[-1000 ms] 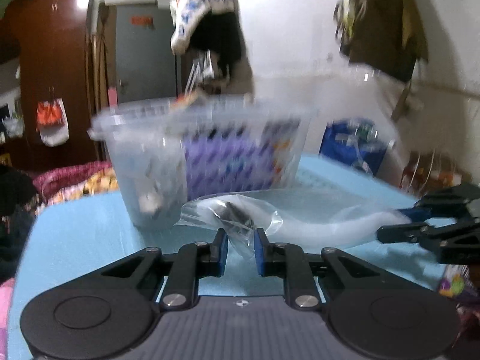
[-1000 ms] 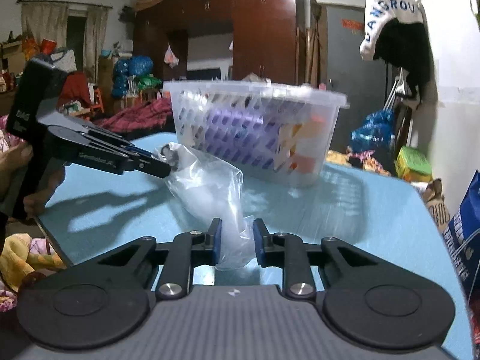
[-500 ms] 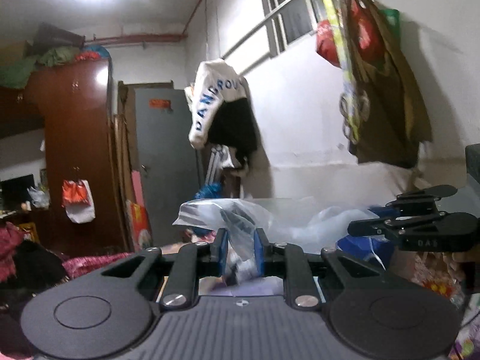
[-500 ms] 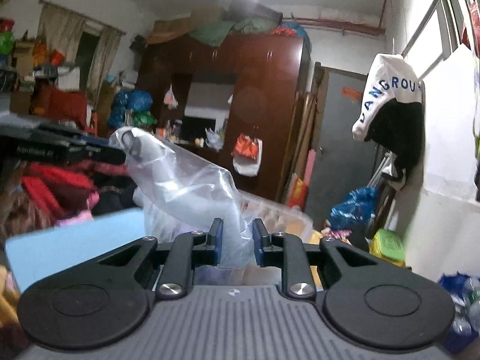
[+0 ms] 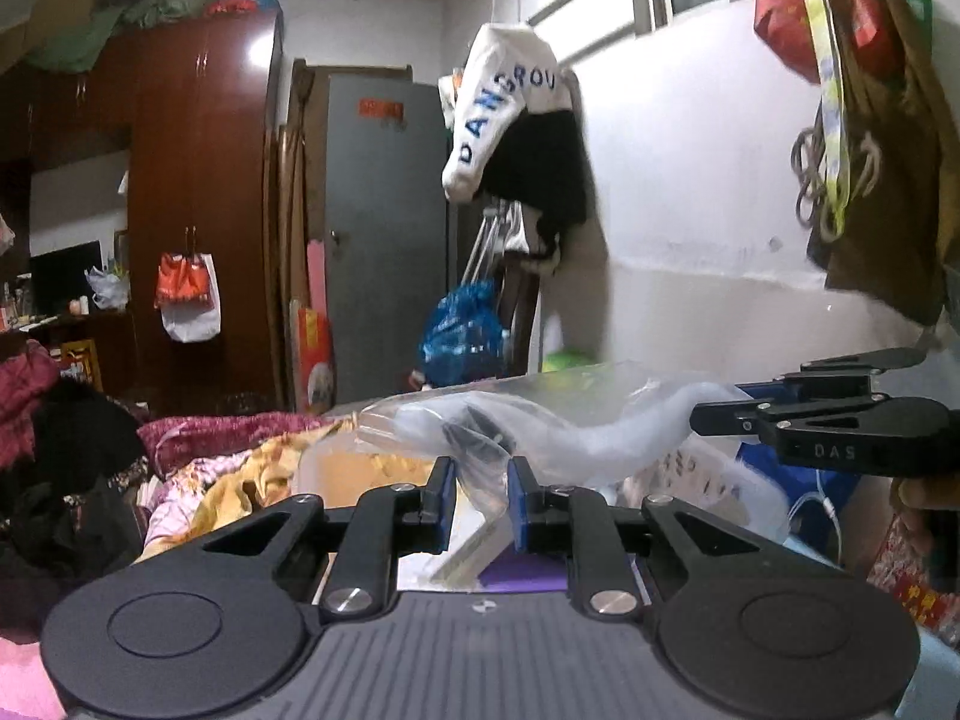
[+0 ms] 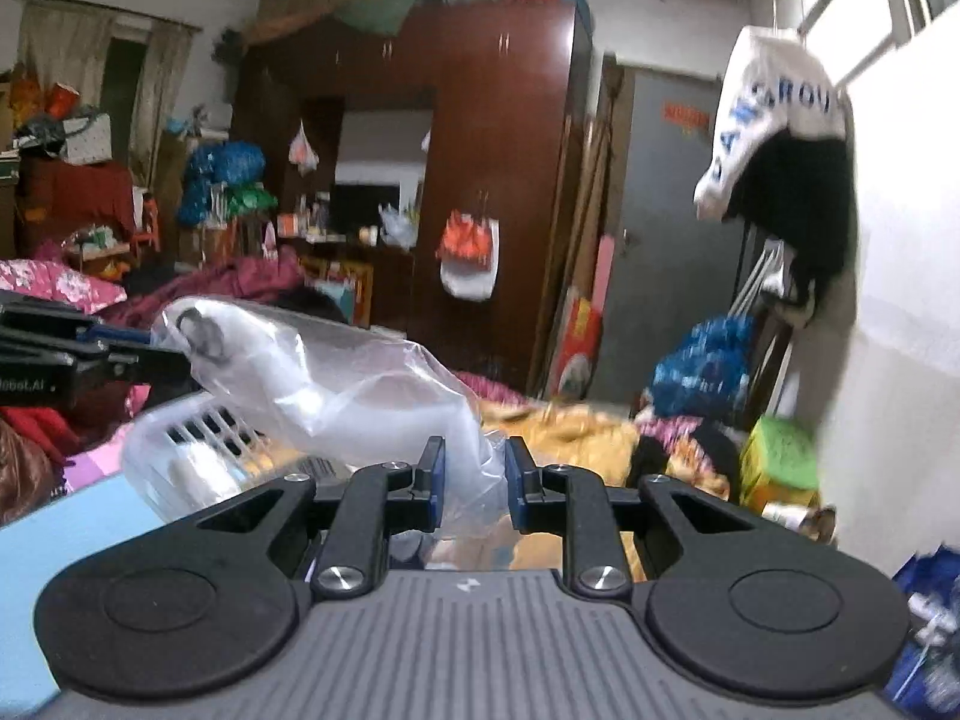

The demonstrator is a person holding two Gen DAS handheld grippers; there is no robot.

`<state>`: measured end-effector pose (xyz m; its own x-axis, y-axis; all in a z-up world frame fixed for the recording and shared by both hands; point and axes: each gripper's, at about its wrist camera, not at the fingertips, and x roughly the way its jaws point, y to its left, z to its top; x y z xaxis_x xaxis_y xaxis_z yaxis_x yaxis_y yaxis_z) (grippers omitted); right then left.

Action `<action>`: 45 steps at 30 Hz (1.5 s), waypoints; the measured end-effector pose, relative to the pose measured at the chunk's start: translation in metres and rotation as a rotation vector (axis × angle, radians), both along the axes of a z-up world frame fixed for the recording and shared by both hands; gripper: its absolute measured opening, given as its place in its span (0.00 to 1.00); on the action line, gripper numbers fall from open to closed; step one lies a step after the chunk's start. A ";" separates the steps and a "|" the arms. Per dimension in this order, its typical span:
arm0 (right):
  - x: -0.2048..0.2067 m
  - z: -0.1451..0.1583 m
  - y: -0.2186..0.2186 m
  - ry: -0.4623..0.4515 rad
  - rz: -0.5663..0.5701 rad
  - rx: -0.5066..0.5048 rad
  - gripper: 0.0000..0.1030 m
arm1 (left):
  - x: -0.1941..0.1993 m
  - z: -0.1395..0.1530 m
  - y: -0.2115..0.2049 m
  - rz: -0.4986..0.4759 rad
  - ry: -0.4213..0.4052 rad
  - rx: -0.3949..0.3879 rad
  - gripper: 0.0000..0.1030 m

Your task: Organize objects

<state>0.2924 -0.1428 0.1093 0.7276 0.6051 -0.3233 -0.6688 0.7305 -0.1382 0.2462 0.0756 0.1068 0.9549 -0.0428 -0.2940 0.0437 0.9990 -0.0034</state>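
Observation:
A clear plastic bag (image 5: 576,426) with small dark items inside is stretched in the air between both grippers. My left gripper (image 5: 478,495) is shut on one end of the bag. My right gripper (image 6: 474,483) is shut on the other end of the same bag (image 6: 336,384). The right gripper also shows at the right of the left wrist view (image 5: 714,420). The left gripper shows at the left of the right wrist view (image 6: 174,360). A white slotted plastic basket (image 6: 174,444) sits below the bag on the blue table (image 6: 72,522).
A brown wardrobe (image 6: 498,180) and grey door (image 5: 384,240) stand behind. Clothes hang on the white wall (image 5: 516,138). Piled bedding and clothes (image 5: 198,450) lie beyond the table. A blue bag (image 5: 462,330) sits by the door.
Both grippers lifted the bag off the table, then came down a little. The basket has come back into view under the bag.

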 end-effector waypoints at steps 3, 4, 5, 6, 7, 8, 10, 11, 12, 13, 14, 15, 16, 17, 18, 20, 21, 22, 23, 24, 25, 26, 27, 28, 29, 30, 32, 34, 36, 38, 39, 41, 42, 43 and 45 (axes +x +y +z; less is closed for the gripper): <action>0.003 -0.012 0.000 0.042 0.013 -0.010 0.22 | 0.001 -0.005 0.005 0.010 0.022 -0.009 0.21; 0.004 -0.014 -0.001 0.053 0.016 -0.014 0.22 | 0.000 -0.006 0.007 0.010 0.027 -0.014 0.21; 0.003 -0.016 -0.002 0.065 0.020 -0.012 0.22 | 0.000 -0.007 0.008 0.011 0.030 -0.012 0.21; 0.004 -0.015 -0.004 0.071 0.021 -0.005 0.22 | 0.000 -0.008 0.008 0.012 0.035 -0.008 0.21; 0.007 -0.013 -0.006 0.076 0.017 0.001 0.22 | 0.001 -0.009 0.006 0.013 0.041 0.000 0.21; 0.008 -0.012 -0.007 0.080 0.013 0.002 0.22 | 0.001 -0.010 0.005 0.017 0.048 0.008 0.21; 0.010 -0.009 -0.007 0.082 0.010 -0.008 0.22 | 0.002 -0.012 0.003 0.020 0.060 0.014 0.21; 0.012 -0.008 -0.008 0.085 0.009 -0.013 0.23 | 0.003 -0.014 0.003 0.017 0.067 0.019 0.22; 0.012 -0.009 -0.008 0.083 0.008 -0.016 0.23 | 0.004 -0.016 0.003 0.017 0.082 0.030 0.24; 0.012 -0.010 -0.008 0.081 0.002 -0.023 0.26 | 0.008 -0.018 0.000 0.028 0.100 0.062 0.28; 0.013 -0.011 -0.007 0.080 -0.008 -0.032 0.33 | 0.011 -0.018 -0.006 0.047 0.100 0.108 0.32; 0.013 -0.013 -0.005 0.072 -0.026 -0.049 0.39 | 0.012 -0.019 -0.012 0.073 0.085 0.156 0.46; 0.014 -0.015 -0.003 0.054 -0.046 -0.065 0.53 | 0.010 -0.020 -0.016 0.096 0.059 0.194 0.54; 0.013 -0.015 -0.002 0.024 -0.072 -0.069 0.67 | 0.008 -0.020 -0.017 0.098 0.036 0.202 0.73; 0.012 -0.014 -0.004 0.003 -0.091 -0.053 0.76 | 0.005 -0.019 -0.017 0.094 0.010 0.193 0.88; 0.009 -0.012 -0.011 -0.011 -0.106 0.008 1.00 | 0.000 -0.015 -0.015 0.089 -0.034 0.162 0.93; 0.009 -0.010 -0.013 -0.011 -0.104 0.025 1.00 | 0.000 -0.012 -0.013 0.088 -0.039 0.146 0.96; 0.008 -0.009 -0.014 -0.008 -0.107 0.033 1.00 | 0.000 -0.010 -0.012 0.083 -0.038 0.131 0.98; 0.008 -0.006 -0.014 -0.009 -0.111 0.040 1.00 | 0.001 -0.009 -0.012 0.076 -0.036 0.122 0.99; 0.007 -0.005 -0.015 -0.012 -0.112 0.047 1.00 | 0.001 -0.010 -0.011 0.071 -0.032 0.119 1.00; 0.005 -0.005 -0.015 -0.012 -0.110 0.052 1.00 | 0.003 -0.011 -0.012 0.072 -0.028 0.118 1.00; 0.004 -0.005 -0.015 -0.005 -0.102 0.057 1.00 | 0.004 -0.012 -0.012 0.074 -0.026 0.115 1.00; 0.004 -0.006 -0.015 0.005 -0.092 0.062 1.00 | 0.004 -0.014 -0.011 0.078 -0.023 0.109 1.00; 0.003 -0.006 -0.015 0.015 -0.082 0.065 1.00 | 0.005 -0.016 -0.010 0.082 -0.021 0.099 1.00; 0.004 -0.007 -0.014 0.023 -0.079 0.067 1.00 | 0.005 -0.016 -0.009 0.084 -0.022 0.087 1.00; 0.005 -0.009 -0.014 0.033 -0.079 0.064 1.00 | 0.004 -0.016 -0.007 0.086 -0.022 0.072 1.00; 0.002 -0.011 -0.012 0.035 -0.082 0.060 1.00 | 0.000 -0.017 -0.006 0.078 -0.035 0.048 1.00; -0.002 -0.009 -0.015 0.023 -0.076 0.081 1.00 | -0.005 -0.016 -0.005 0.085 -0.046 0.041 1.00; -0.004 -0.007 -0.017 0.044 -0.067 0.102 1.00 | -0.009 -0.013 -0.010 0.104 -0.047 0.060 1.00; -0.007 -0.006 -0.017 0.095 -0.095 0.115 1.00 | -0.014 -0.012 -0.014 0.120 -0.040 0.076 1.00; -0.009 -0.005 -0.017 0.116 -0.126 0.112 1.00 | -0.016 -0.010 -0.017 0.119 -0.034 0.079 1.00; -0.018 -0.004 -0.012 0.101 -0.211 0.086 1.00 | -0.023 -0.009 -0.020 0.101 -0.024 0.079 1.00; -0.024 -0.005 -0.010 0.073 -0.244 0.063 1.00 | -0.027 -0.009 -0.022 0.094 -0.021 0.078 1.00; -0.031 -0.005 -0.006 0.043 -0.272 0.022 1.00 | -0.032 -0.009 -0.024 0.089 -0.019 0.075 1.00; -0.045 -0.008 -0.003 -0.012 -0.291 -0.031 1.00 | -0.041 -0.009 -0.028 0.084 -0.010 0.078 1.00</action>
<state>0.2474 -0.1455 0.1010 0.8730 0.3600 -0.3290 -0.4298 0.8868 -0.1702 0.2052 0.0479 0.0982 0.9570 0.0597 -0.2837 -0.0401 0.9964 0.0743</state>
